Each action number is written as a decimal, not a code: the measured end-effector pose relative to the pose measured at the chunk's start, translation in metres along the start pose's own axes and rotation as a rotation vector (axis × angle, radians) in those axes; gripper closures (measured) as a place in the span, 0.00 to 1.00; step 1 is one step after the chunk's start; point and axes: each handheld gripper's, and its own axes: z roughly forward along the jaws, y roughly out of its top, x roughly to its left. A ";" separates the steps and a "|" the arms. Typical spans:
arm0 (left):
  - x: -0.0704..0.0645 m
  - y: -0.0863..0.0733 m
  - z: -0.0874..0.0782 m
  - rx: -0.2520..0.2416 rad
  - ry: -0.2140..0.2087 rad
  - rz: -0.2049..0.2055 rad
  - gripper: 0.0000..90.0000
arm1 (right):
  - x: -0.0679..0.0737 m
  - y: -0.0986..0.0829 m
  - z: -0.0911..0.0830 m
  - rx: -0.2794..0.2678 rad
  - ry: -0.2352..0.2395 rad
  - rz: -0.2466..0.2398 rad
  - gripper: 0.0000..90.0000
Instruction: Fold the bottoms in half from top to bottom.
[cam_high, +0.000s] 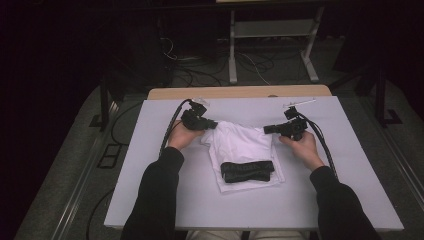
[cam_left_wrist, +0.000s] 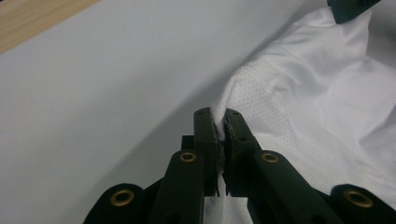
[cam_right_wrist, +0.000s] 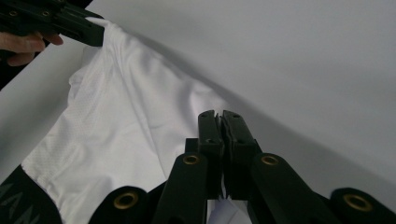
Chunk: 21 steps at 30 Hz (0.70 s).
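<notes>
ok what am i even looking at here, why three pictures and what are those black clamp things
A person sits at a white table holding a hand-held clamp tool, a two-jaw gripper, in each hand. The high view looks down from above: the left gripper and the right gripper each pinch a far corner of a white garment with a black waistband. The other two pictures come from small cameras riding on the grippers, looking along their black jaws. In the left gripper view the jaws are shut on a fold of the white mesh fabric. In the right gripper view the jaws are likewise shut on the cloth's edge.
</notes>
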 end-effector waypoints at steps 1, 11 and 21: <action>0.001 0.000 0.001 -0.005 0.002 -0.009 0.94 | 0.000 0.001 0.001 -0.001 -0.011 -0.001 0.95; 0.011 -0.007 0.009 0.004 0.014 -0.065 0.92 | -0.006 0.010 0.011 -0.019 -0.032 -0.015 0.94; 0.017 -0.016 -0.003 -0.059 -0.007 -0.203 0.43 | -0.013 0.003 0.003 -0.019 -0.049 -0.038 0.49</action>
